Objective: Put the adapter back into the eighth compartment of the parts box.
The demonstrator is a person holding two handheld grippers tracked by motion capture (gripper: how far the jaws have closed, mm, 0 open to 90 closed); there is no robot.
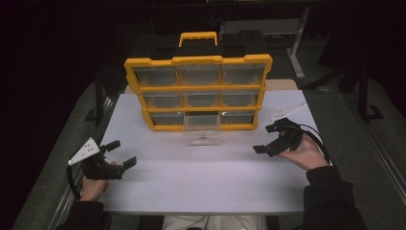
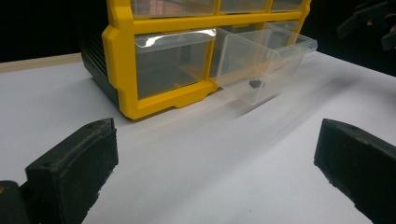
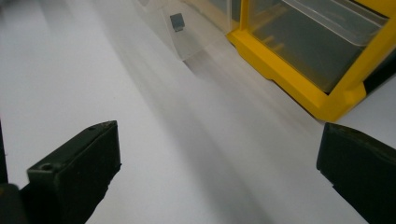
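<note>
A yellow-framed organizer point(image 1: 198, 92) with clear drawers stands upright at the back of the white table point(image 1: 201, 177). Its bottom middle drawer point(image 1: 201, 128) is pulled out toward me, and a small dark piece point(image 2: 254, 84) lies inside it. My left gripper point(image 1: 120, 154) hovers open near the table's left edge, holding nothing. My right gripper point(image 1: 266, 139) is open to the right of the pulled-out drawer, also holding nothing. In the left gripper view the drawer point(image 2: 264, 63) juts from the yellow frame point(image 2: 122, 51). The right gripper view has the drawer's front point(image 3: 180, 32) and the frame's corner point(image 3: 322, 100) ahead.
A black case with a yellow handle point(image 1: 197, 37) sits behind the organizer. A table leg point(image 1: 297, 43) stands at the back right, in dark surroundings. The white table surface stretches between the grippers and the organizer.
</note>
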